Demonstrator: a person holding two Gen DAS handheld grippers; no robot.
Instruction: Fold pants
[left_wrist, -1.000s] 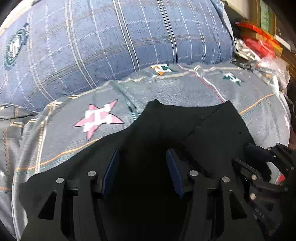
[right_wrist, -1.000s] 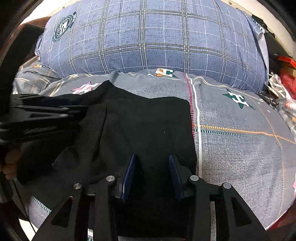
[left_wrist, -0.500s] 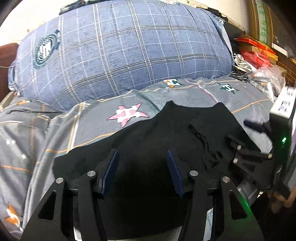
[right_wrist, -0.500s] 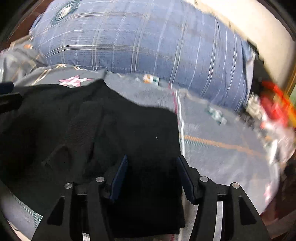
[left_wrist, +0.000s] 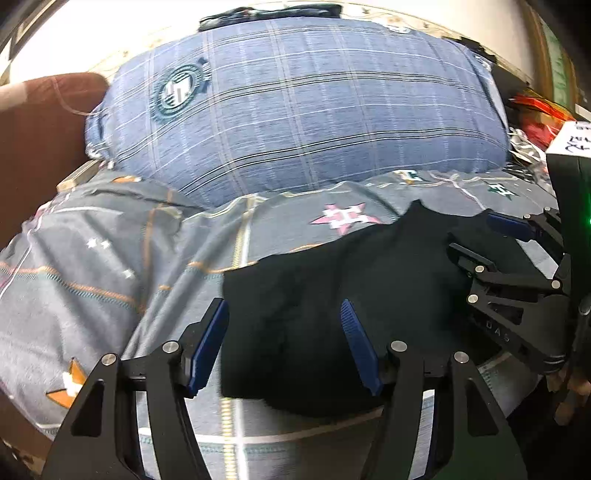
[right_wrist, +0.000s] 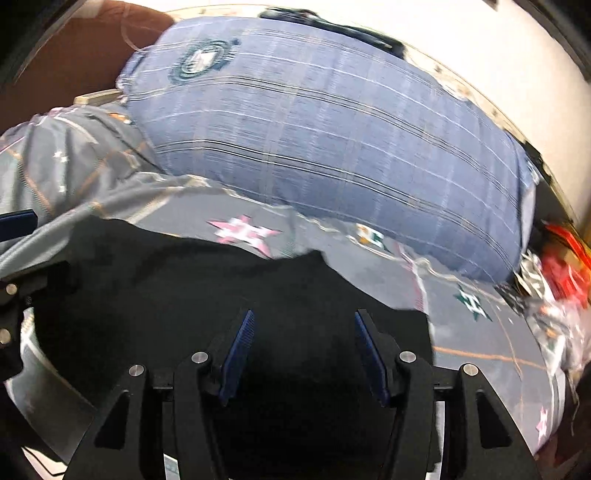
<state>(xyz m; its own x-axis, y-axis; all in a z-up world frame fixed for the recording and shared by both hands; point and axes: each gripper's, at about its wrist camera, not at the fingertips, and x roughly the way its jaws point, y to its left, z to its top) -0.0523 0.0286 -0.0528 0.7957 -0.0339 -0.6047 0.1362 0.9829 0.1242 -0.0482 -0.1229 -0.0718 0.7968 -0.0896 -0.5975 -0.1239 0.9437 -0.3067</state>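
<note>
At six o'clock on the grey star-patterned bedsheet (left_wrist: 110, 258) lay the folded black fabric pants (left_wrist: 332, 295), both the left gripper (left_wrist: 284, 343) and right gripper (right_wrist: 304, 354) released and just widened, best withdrawn cleanly without snagging the fold.

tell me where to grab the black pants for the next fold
Grip the black pants at the near edge, coming in low from the front: that hem lies flat on the bedspread, nearest the open left hand-held gripper, and the pillow blocks the far side.
</note>
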